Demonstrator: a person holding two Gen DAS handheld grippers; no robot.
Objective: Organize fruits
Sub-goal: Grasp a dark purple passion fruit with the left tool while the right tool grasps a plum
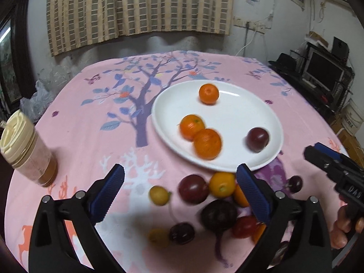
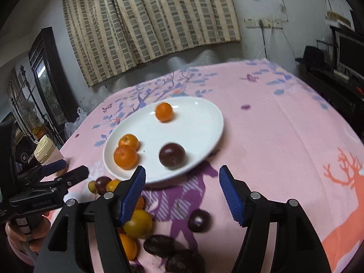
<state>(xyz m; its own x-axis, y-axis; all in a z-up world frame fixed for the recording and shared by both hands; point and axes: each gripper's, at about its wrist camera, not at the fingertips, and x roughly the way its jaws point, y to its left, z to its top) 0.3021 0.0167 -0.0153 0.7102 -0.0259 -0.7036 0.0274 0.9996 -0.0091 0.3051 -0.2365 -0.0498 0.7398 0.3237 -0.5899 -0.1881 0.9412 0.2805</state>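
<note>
A white oval plate on the pink cloth holds three oranges and one dark plum. In front of it lies a loose pile of fruit: plums, an orange, small yellow fruits and a dark fruit. My left gripper is open above this pile, empty. My right gripper is open and empty, just before the plate, with a small plum between its fingers' line and a yellow-orange fruit by its left finger.
A jar with a cream lid stands at the table's left edge. The pink patterned cloth covers the table. A checked curtain hangs on the back wall. Dark shelves with electronics stand to the right.
</note>
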